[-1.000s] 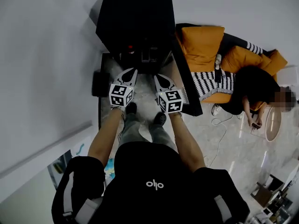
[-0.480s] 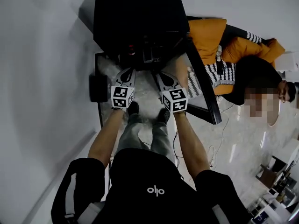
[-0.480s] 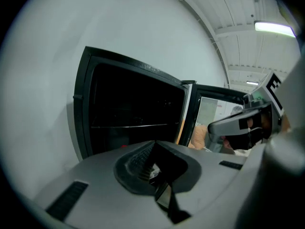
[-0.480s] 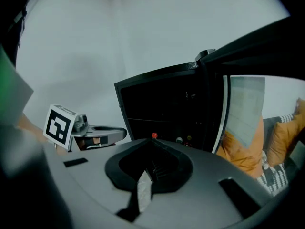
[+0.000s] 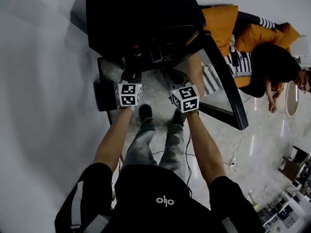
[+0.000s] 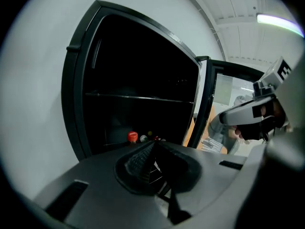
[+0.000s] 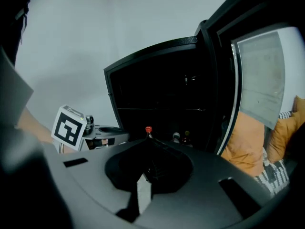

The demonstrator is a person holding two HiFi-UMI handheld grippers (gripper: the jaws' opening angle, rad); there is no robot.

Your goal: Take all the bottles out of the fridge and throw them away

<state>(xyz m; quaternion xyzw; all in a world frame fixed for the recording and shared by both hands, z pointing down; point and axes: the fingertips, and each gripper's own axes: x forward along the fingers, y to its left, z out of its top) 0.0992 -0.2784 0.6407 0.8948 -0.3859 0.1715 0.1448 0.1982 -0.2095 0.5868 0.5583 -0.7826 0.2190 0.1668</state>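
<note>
- Fridge [image 5: 141,18] stands open, door [image 5: 221,81] swung right; bottles [image 6: 132,137] sit low inside, red cap leftmost.
- Left gripper [image 5: 129,76] and right gripper [image 5: 176,77]: jaws pressed together, empty, near the opening.
- Risk: reaching in with closed jaws would likely topple bottles.

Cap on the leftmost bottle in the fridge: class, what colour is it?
The cap is red, clearest in the left gripper view.

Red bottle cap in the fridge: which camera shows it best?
The left gripper view: the red cap looks largest and clearest there, low in the fridge. The right gripper view shows the red cap smaller; in the head view the red cap is only a speck.
</note>
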